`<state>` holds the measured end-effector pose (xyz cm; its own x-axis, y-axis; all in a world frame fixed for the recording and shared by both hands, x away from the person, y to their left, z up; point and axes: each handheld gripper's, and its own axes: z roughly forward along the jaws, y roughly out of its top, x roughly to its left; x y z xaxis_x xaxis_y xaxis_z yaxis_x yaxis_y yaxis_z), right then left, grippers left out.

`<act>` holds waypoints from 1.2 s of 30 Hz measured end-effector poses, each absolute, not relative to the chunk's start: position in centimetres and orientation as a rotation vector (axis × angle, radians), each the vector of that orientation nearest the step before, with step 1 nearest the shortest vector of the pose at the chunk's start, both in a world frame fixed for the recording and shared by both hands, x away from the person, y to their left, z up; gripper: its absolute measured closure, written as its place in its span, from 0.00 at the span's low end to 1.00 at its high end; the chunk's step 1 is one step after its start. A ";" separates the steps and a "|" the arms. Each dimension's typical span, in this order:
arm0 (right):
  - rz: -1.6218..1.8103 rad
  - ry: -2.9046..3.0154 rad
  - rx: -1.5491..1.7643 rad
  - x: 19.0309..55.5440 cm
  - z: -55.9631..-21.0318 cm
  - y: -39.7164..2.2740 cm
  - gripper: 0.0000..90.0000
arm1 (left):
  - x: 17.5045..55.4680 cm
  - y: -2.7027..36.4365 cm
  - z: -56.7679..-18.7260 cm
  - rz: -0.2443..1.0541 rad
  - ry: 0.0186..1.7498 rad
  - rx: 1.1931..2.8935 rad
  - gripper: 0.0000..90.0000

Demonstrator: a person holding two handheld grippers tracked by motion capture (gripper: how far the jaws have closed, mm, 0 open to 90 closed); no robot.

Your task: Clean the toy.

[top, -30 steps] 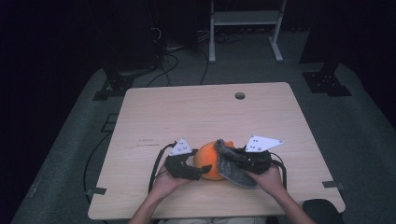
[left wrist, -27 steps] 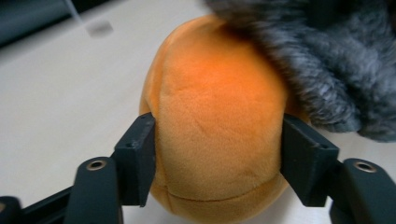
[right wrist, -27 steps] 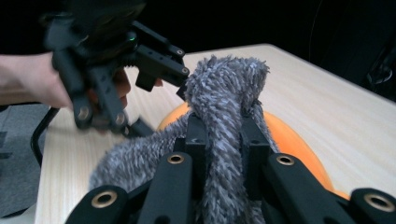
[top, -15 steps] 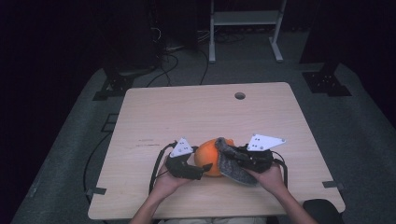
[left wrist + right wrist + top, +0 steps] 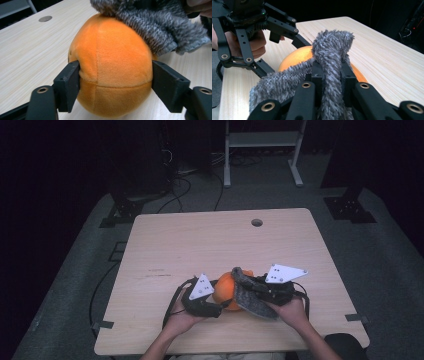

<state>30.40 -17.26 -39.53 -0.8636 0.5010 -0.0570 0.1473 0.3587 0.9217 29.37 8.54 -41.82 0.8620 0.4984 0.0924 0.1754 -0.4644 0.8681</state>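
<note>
The left gripper (image 5: 113, 80) clamps a round orange plush ball (image 5: 112, 65), jaws just closing; the right gripper (image 5: 329, 75) pinches fuzzy grey knit cloth (image 5: 329, 50).

One orange plush ball (image 5: 112, 72) — one grey sock (image 5: 329, 62)

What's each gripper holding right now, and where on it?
Left gripper clamps the orange plush ball across its sides; its jaws have just been closing. Right gripper pinches a fold of the grey fuzzy cloth draped over the ball.
</note>
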 end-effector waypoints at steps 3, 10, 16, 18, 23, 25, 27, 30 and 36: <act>1.551 2.328 0.491 29.5 -39.2 -16.2 0.86 | 28.6 7.7 -41.8 0.494 0.412 2.086 0.35; 1.553 2.336 0.511 29.9 -39.0 -16.5 0.86 | 28.4 8.1 -42.0 0.508 0.379 2.102 0.40; 1.530 2.333 0.578 30.7 -39.3 -17.5 0.86 | 29.3 8.1 -41.6 0.339 0.496 2.037 0.23; 1.569 2.358 0.521 30.2 -39.3 -16.6 0.86 | 29.3 8.4 -41.8 0.380 0.479 2.058 0.34; 1.553 2.365 0.538 30.8 -39.3 -17.1 0.86 | 29.3 9.0 -42.0 0.386 0.461 2.065 0.39; 1.510 2.358 0.571 31.1 -39.4 -17.6 0.86 | 29.5 9.0 -42.0 0.360 0.465 2.058 0.37; 1.485 2.347 0.593 31.2 -39.5 -18.0 0.86 | 29.7 8.9 -41.8 0.301 0.494 2.037 0.26; 1.510 2.355 0.579 30.9 -39.4 -17.5 0.86 | 29.7 8.3 -41.7 0.318 0.514 2.059 0.20; 1.529 2.378 0.579 31.2 -39.5 -17.5 0.86 | 29.9 9.6 -42.3 0.338 0.492 2.076 0.33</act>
